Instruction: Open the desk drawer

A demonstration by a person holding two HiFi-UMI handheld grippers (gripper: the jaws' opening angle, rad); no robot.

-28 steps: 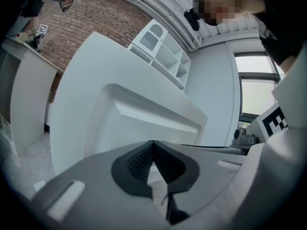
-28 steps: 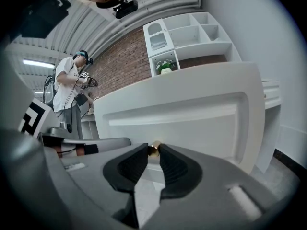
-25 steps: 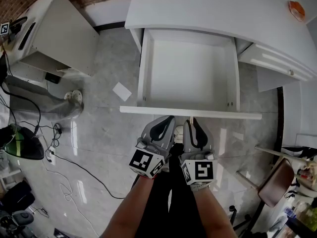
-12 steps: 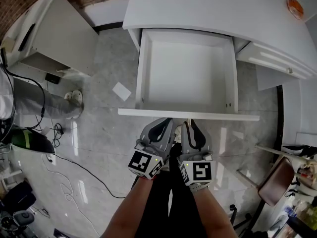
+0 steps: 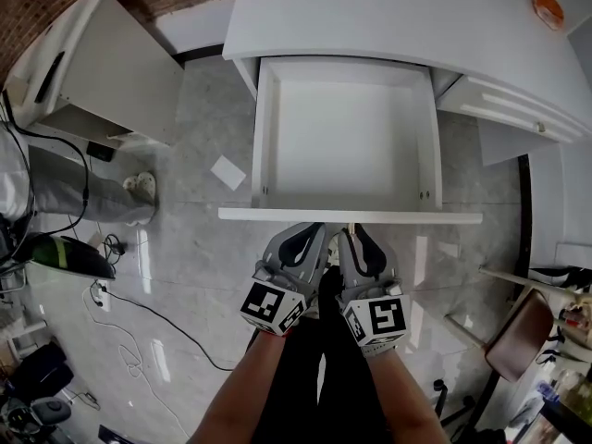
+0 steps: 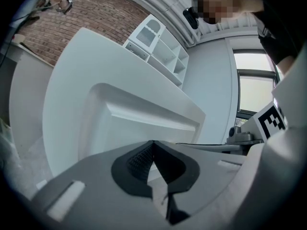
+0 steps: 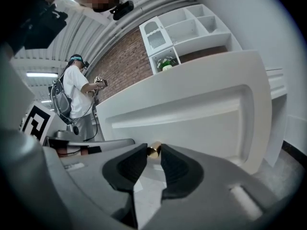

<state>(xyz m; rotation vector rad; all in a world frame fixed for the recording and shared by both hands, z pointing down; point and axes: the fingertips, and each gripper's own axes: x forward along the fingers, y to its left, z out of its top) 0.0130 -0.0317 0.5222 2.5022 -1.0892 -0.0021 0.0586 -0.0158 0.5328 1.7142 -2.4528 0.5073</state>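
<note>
The white desk (image 5: 398, 12) has its drawer (image 5: 347, 141) pulled far out, and the drawer's inside is bare. Both grippers sit side by side at the middle of the drawer front (image 5: 277, 215). My right gripper (image 5: 351, 235) has the small brass knob (image 7: 154, 150) between its fingertips. In the right gripper view my right gripper (image 7: 153, 155) is opening its jaws and the pads look just off the knob. My left gripper (image 5: 311, 235) is beside it; in the left gripper view my left gripper (image 6: 153, 145) is shut on nothing, facing the drawer front (image 6: 144, 121).
A white cabinet (image 5: 102, 63) stands at the left, with cables (image 5: 139, 308) and a scrap of paper (image 5: 228, 171) on the marble floor. A side drawer (image 5: 504, 114) juts out at the right. A chair (image 5: 518, 331) is at lower right. A person (image 7: 76, 95) stands in the background.
The drawer and both grippers stay in about the same place. The right gripper's marker cube has tilted a little.
</note>
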